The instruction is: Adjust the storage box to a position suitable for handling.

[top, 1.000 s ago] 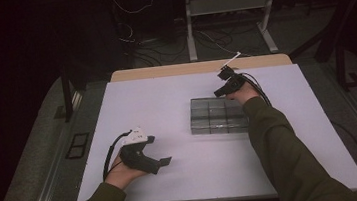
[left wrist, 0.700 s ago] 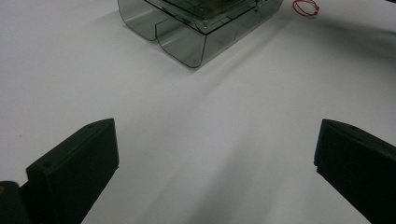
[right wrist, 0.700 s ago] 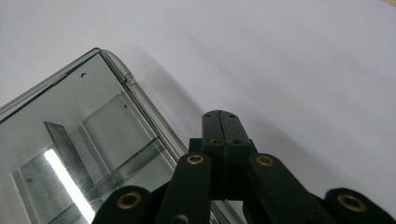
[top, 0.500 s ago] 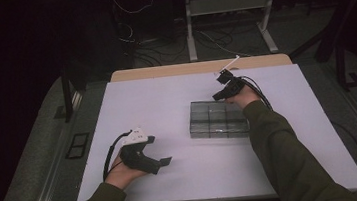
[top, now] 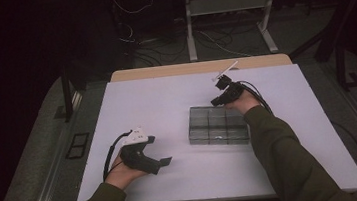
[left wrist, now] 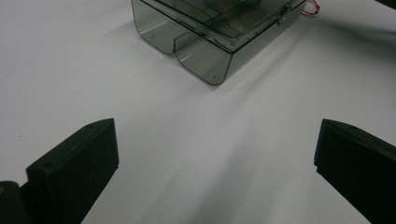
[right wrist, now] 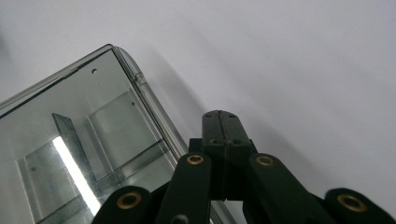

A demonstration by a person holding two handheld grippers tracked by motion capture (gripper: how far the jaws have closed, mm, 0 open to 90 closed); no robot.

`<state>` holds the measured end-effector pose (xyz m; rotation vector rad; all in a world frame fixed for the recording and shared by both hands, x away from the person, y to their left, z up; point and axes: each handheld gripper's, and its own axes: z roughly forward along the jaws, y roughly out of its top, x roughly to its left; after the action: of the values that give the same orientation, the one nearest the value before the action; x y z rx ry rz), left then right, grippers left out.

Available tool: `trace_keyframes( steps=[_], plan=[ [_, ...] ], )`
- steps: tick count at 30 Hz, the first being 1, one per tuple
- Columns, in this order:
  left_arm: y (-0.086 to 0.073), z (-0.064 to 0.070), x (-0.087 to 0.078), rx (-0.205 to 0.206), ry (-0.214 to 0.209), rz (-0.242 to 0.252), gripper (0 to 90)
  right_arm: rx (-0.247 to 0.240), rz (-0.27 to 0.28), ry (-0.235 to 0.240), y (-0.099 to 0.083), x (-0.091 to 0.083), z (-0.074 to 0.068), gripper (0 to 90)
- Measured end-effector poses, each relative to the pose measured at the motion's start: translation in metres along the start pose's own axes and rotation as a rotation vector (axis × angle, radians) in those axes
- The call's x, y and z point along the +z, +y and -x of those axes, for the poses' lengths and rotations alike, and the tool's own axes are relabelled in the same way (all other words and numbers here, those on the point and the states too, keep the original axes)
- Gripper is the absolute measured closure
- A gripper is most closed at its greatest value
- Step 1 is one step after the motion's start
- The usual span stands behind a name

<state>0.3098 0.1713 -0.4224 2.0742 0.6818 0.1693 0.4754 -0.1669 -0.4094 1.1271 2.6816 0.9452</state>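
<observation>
A smoky clear plastic box (top: 218, 125) with inner dividers lies right of the table's middle. My right gripper (top: 216, 100) is at the box's far edge, jaws pointing down. In the right gripper view its jaws (right wrist: 220, 127) are pressed together just outside the box's rounded rim (right wrist: 140, 81), with nothing visible between them. My left gripper (top: 159, 162) rests low near the front left of the table, well apart from the box. Its two jaws (left wrist: 215, 149) stand wide apart over bare table, and the box (left wrist: 205, 46) lies farther ahead of them.
The white table top (top: 166, 101) has bare room to the left of and behind the box. A wooden strip (top: 163, 71) runs along its far edge. Cables and a metal stand (top: 227, 5) are on the dark floor beyond.
My right gripper has come down and slightly nearer, closer to the box's far edge. The left gripper and the box have stayed where they were.
</observation>
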Motion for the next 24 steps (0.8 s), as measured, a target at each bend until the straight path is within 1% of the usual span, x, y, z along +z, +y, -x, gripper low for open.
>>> trace_keyframes(
  steps=[2, 9, 10, 20, 21, 24],
  plan=[
    [0.000, 0.000, 0.000, 0.000, 0.001, 0.000, 0.0, -0.010, -0.002, 0.007, -0.001, 0.000, -0.006, 89.1],
    [0.000, 0.001, 0.000, 0.001, 0.001, 0.001, 0.0, -0.030, -0.003, 0.014, -0.005, -0.001, -0.013, 89.1],
    [0.000, 0.001, 0.000, 0.002, 0.001, 0.000, 0.0, -0.027, -0.003, 0.019, -0.006, -0.001, -0.015, 89.2],
    [0.000, 0.001, 0.000, 0.003, 0.003, -0.004, 0.0, -0.053, -0.002, 0.045, -0.014, -0.004, -0.027, 89.1],
    [0.000, 0.001, 0.000, 0.004, 0.003, -0.004, 0.0, -0.057, -0.003, 0.050, -0.015, -0.004, -0.030, 89.1],
    [0.000, 0.001, 0.000, 0.004, 0.002, -0.004, 0.0, -0.064, -0.005, 0.054, -0.016, -0.005, -0.034, 89.1]
  ],
)
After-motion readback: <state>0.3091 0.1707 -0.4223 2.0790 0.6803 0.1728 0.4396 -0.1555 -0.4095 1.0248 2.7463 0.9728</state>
